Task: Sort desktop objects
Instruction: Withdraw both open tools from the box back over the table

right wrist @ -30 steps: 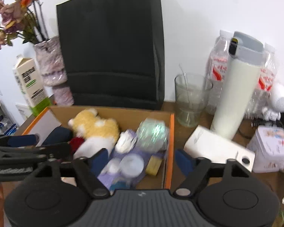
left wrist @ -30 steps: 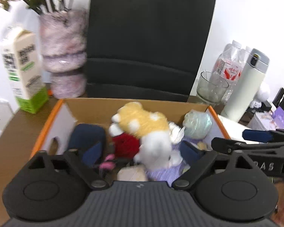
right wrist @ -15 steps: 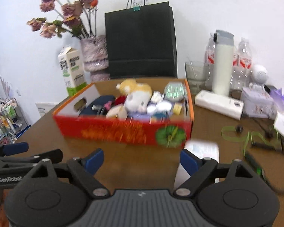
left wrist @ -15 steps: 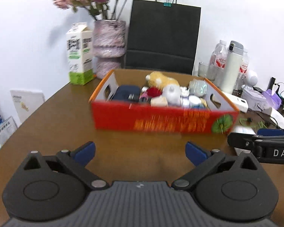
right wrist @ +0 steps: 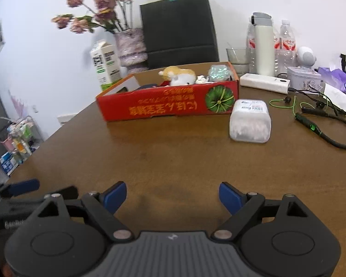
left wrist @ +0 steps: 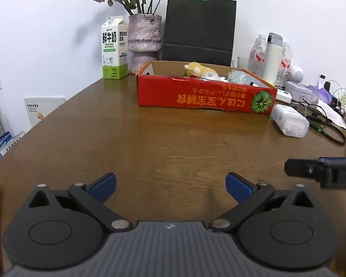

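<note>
A red cardboard box (left wrist: 203, 97) (right wrist: 168, 106) stands at the far middle of the brown table. It holds a yellow and white plush toy (left wrist: 197, 68) (right wrist: 178, 75), a shiny crumpled packet (left wrist: 237, 77) (right wrist: 219, 72) and other small items. A white tissue pack (left wrist: 288, 121) (right wrist: 250, 121) lies on the table right of the box. My left gripper (left wrist: 170, 188) is open and empty, low over the near table. My right gripper (right wrist: 173, 196) is open and empty too, and shows at the right of the left wrist view (left wrist: 320, 172).
Behind the box stand a milk carton (left wrist: 114, 48), a vase of dried roses (left wrist: 145, 39), a black paper bag (left wrist: 199, 28), a white thermos (right wrist: 263, 46), water bottles and a glass (right wrist: 237, 57). A white power bank (right wrist: 265, 83), a green earphone cable (right wrist: 311, 124) and clutter lie at the right.
Both grippers have pulled back from directly over the box to the near side of the table, open and empty throughout. The box now sits far ahead.
</note>
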### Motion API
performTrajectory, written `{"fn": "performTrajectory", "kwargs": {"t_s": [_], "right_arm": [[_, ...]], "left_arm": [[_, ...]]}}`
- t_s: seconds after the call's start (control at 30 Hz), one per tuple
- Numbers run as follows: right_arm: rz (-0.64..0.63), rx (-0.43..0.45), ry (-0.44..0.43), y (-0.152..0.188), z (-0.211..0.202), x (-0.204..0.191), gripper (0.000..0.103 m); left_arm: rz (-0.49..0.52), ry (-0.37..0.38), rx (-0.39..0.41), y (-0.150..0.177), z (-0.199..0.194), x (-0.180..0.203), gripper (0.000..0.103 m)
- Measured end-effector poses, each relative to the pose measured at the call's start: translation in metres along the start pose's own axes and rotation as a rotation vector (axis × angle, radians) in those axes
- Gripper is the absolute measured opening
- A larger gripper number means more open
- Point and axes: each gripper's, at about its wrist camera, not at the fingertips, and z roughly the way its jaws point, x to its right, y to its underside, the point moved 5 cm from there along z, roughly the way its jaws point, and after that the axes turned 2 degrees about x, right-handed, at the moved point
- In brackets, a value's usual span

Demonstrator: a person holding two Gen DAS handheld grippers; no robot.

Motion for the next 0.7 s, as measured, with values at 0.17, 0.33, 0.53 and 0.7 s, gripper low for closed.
{"fn": "performTrajectory", "kwargs": {"t_s": [0.17,0.33,0.53,0.7], "right_arm": [[-0.016,0.015,0.040,0.018,-0.013,0.005,0.087],[0.011,0.017,0.060,0.023,-0.016,0.015,0.087],[0.018,0.023,0.071,0.021,-0.011,0.019,0.087],[0.021,0.017,0.079,0.015,-0.005,0.022,0.087]], "left_arm": [[-0.002,0.012,-0.012,0.006,-0.002,0.001,0.103],[0.004,0.019,-0.029,0.009,0.003,0.003,0.103],[-0.007,0.028,-0.062,0.011,0.012,0.001,0.103],[0.001,0.043,-0.069,0.007,0.021,0.002,0.103]]}}
